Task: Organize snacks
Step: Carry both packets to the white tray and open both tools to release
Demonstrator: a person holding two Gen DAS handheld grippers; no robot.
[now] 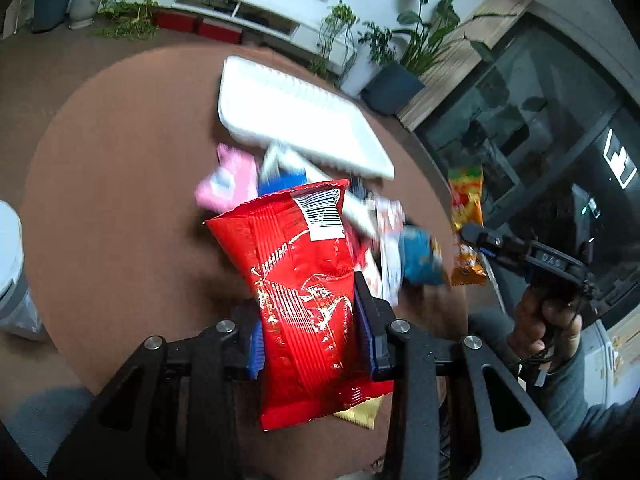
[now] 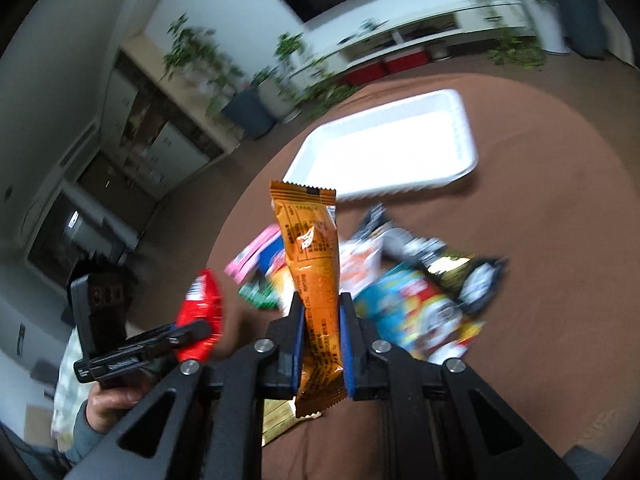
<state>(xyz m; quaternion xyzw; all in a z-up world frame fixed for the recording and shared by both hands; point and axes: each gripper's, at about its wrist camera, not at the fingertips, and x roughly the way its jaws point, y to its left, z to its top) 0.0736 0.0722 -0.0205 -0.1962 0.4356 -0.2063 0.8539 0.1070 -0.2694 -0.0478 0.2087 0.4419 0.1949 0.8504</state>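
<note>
My left gripper (image 1: 308, 320) is shut on a red snack packet (image 1: 300, 280) and holds it upright above the brown round table (image 1: 120, 200). My right gripper (image 2: 322, 332) is shut on an orange snack packet (image 2: 314, 272), also lifted above the table. A pile of loose snacks (image 2: 400, 280) lies on the table under both grippers. A white tray (image 2: 392, 148) lies beyond the pile; it also shows in the left wrist view (image 1: 296, 120). The right gripper with its orange packet (image 1: 468, 224) shows in the left wrist view, and the left gripper with the red packet (image 2: 200, 316) in the right wrist view.
Potted plants (image 1: 400, 52) and a low white shelf (image 1: 240, 0) stand beyond the table. A glass-fronted cabinet (image 1: 540, 140) is at the right. A white bin (image 1: 12, 260) stands left of the table. A yellow packet (image 1: 360, 414) lies under the red one.
</note>
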